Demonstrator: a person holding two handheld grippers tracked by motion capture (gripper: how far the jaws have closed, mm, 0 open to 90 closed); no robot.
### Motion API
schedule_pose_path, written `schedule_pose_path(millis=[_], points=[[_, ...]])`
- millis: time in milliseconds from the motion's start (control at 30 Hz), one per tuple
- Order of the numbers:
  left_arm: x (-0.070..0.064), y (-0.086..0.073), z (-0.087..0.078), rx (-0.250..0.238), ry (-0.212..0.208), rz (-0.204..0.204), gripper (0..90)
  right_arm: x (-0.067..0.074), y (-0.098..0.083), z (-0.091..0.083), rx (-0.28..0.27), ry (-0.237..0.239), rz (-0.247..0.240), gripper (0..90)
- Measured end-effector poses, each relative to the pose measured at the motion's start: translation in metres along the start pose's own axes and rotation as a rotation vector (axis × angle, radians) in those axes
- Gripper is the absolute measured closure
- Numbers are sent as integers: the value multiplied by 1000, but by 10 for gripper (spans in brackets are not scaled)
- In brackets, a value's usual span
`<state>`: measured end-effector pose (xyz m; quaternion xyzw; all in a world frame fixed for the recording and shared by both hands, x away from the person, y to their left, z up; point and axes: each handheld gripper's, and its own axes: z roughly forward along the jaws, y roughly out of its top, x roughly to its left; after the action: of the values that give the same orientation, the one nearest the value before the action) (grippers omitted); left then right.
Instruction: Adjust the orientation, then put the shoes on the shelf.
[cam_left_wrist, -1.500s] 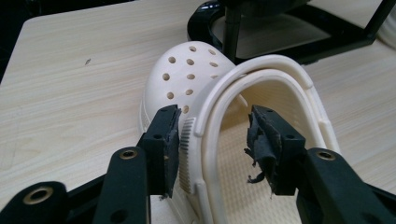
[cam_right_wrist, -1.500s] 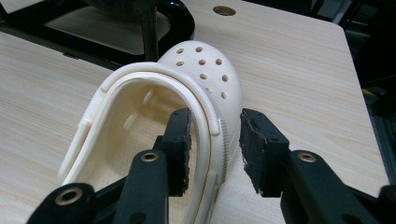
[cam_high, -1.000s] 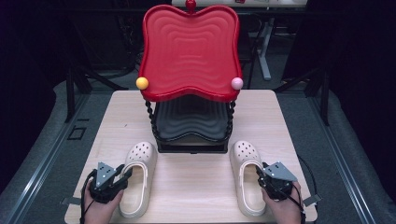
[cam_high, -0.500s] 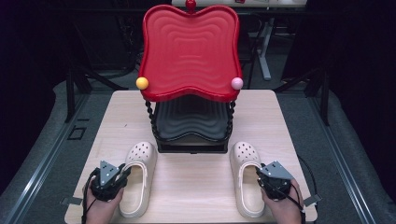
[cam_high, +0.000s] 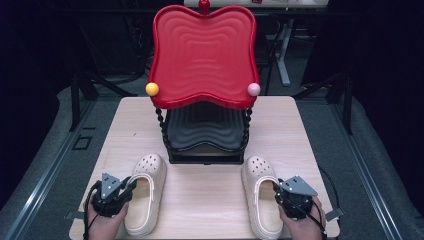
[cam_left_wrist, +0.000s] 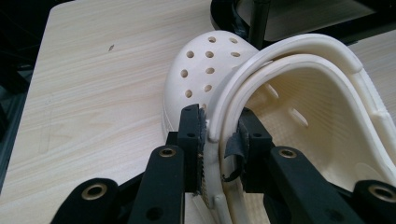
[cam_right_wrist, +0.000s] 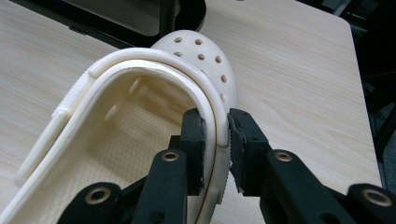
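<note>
Both grippers, left (cam_high: 129, 186) and right (cam_high: 276, 188), clamped on cream clogs (cam_high: 146, 199) (cam_high: 262, 201), two-tier stand (cam_high: 204, 90) just beyond.

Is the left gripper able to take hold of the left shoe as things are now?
Probably yes. The left gripper already has its jaws on either side of the left shoe's outer wall and strap, and they have just been closing on it. Nothing stands between them, and the table around the shoe is free.
</note>
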<state>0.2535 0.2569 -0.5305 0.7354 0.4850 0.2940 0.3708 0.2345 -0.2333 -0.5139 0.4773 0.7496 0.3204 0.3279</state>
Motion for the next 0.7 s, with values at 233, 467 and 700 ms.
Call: schedule_pose_path(millis=[233, 467, 700], points=[[-1, 4, -9, -19, -15, -20, 751, 3, 4, -6, -12, -7, -9, 762], [-2, 12, -21, -32, -41, -32, 752, 5, 15, -22, -34, -2, -9, 761], [-5, 23, -36, -52, -71, -48, 752, 6, 27, -38, -34, 0, -28, 761]])
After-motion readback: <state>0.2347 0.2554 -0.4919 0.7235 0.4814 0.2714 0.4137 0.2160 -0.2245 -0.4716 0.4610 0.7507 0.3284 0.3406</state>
